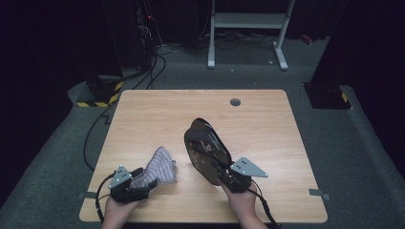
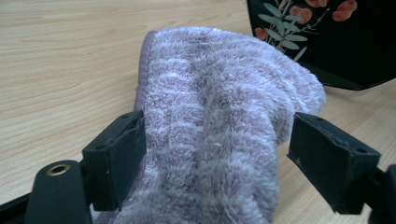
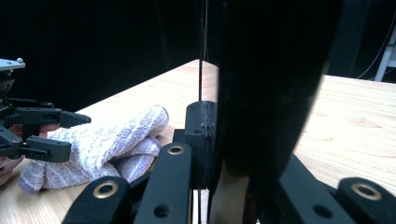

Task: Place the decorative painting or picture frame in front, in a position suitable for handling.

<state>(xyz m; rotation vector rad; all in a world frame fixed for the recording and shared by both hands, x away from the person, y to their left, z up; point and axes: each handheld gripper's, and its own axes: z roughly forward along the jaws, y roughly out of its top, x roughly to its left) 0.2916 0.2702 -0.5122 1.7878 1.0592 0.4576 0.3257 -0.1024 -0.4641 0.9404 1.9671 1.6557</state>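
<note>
Black, with a leaf-and-flower print, the plate [image 1: 206, 150] stands tilted on edge near the table's [image 1: 258, 124] middle, its near rim clamped between the closed jaws of the right gripper [image 1: 229, 172]. Just left of it, the left gripper [image 1: 145, 179] has its jaws pressed onto a lilac towel [image 1: 160, 164] lying on the wood.

A pale wooden counter [image 1: 157, 109] with a round grommet [image 1: 235, 102]; beyond it, a white metal frame [image 1: 248, 21] (cables [image 1: 153, 71] trail across grey floor).
</note>
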